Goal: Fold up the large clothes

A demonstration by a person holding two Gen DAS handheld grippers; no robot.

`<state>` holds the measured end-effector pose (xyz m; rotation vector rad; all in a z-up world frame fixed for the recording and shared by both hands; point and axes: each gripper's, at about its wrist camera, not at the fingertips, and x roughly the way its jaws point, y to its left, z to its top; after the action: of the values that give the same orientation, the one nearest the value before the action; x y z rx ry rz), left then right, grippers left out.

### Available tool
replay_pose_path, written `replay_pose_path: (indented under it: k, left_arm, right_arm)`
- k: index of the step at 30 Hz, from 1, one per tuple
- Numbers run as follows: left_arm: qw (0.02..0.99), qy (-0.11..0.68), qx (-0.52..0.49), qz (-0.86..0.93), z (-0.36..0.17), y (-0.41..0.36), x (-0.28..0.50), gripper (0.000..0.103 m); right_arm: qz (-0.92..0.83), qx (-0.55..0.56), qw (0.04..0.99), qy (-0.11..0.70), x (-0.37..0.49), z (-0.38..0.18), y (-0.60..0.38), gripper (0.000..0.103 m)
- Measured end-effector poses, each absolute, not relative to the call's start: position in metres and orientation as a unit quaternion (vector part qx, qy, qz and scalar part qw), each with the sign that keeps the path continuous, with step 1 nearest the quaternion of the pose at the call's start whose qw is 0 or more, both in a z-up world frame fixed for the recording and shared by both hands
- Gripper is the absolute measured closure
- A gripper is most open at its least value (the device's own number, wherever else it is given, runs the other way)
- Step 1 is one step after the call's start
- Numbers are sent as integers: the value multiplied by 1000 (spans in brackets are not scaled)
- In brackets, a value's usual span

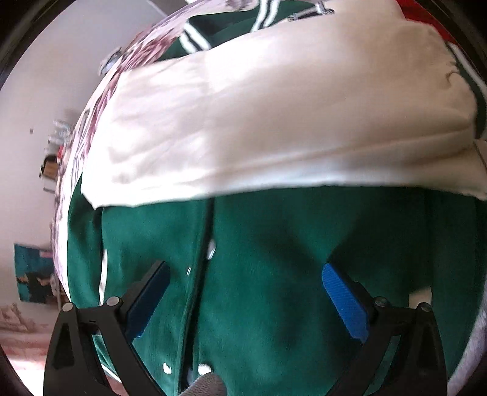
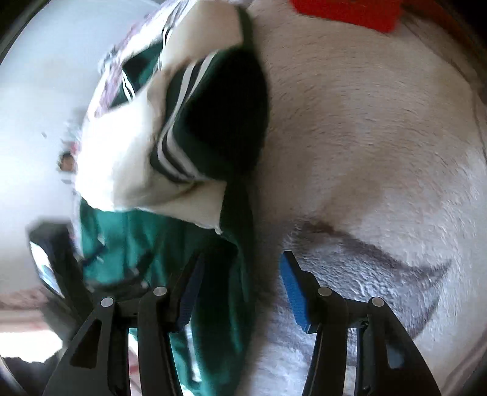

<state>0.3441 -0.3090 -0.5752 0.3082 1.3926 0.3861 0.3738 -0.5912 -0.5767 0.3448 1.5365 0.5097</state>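
Note:
A green varsity jacket (image 1: 274, 225) lies front up, its snap placket (image 1: 210, 248) running down the middle. A cream sleeve (image 1: 274, 106) is folded across its chest. My left gripper (image 1: 245, 271) hovers open just over the green front, with nothing between its blue pads (image 1: 344, 301). In the right wrist view the jacket's green edge (image 2: 137, 237) sits at left, under the cream sleeve (image 2: 121, 158) with its striped cuff (image 2: 176, 152). My right gripper (image 2: 243, 259) stands open at that edge. Green cloth lies beneath its jaws, but the pads do not press on it.
The jacket rests on a fluffy white and grey blanket (image 2: 365, 137). A floral sheet (image 1: 91, 121) shows along the jacket's left side. Something red (image 2: 350, 12) lies at the far end. A blurred dark object (image 2: 51, 259) sits at the left of the right wrist view.

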Motion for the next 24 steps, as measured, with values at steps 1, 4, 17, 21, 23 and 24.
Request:
replay_pose_path:
  k: [1,4,17,21,23,24]
  left_arm:
    - [739,634,147,175,-577,-311,349,0]
    - [742,629,156,172,-578,-315,361,0]
    - [739,644,104,170,-537,-268,290,0]
    - [711,675,76,180,-527,-241,223,0]
    - [689,699,49,184,-528,-227,190,2]
    - [680,709,27,184,-529,-219,175,2]
  right_arm:
    - [223,145,683,681,372,-580,-591,57]
    - [206,123,711,661,387,-582,-566,71]
    - [134,324,621,701,365,-588,-632,63]
    - [149,325,551,754,291,-591,-645,60]
    - [142,325,518,779,250,-601,-646,60]
    - [136,325,505,788,230,-605,-644,60]
